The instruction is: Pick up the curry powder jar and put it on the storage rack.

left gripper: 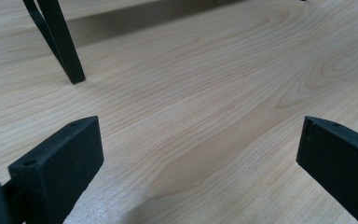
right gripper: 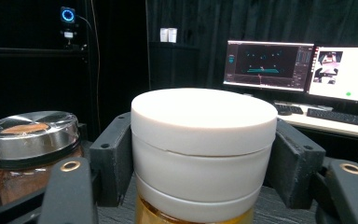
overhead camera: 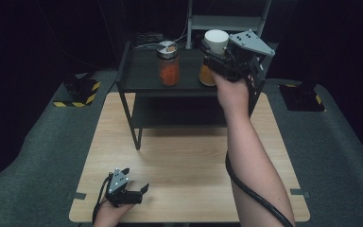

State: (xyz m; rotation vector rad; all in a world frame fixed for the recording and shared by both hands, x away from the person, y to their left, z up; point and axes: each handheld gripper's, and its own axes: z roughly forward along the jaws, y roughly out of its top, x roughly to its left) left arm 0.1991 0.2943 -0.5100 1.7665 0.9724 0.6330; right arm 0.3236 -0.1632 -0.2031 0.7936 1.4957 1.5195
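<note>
My right gripper (overhead camera: 216, 51) is up at the black shelf (overhead camera: 142, 78), and its 2 jaws are clamped on the white lid (right gripper: 204, 122) of a jar (overhead camera: 207, 74) that holds something amber. In the right gripper view the pads press flat against the lid from both sides, with the lid sitting level between them. The jar stands on the shelf's top board, toward its right end.

Just to the left of it on the same board stands a 2nd jar (overhead camera: 168, 64) with a silver lid and orange-red contents; the 2 jars are near each other but apart. Whether my jar's base touches the board I cannot tell, since my hand covers it from above.

My left gripper (overhead camera: 135, 182) rests low over the wooden table (overhead camera: 184, 156), near its front left edge, well apart from the shelf. Its jaws stand wide with nothing but bare wood between them, and 1 black shelf leg (left gripper: 60, 44) shows ahead of it.

Beyond the shelf, 2 lit monitors (right gripper: 303, 67) stand on a desk.
</note>
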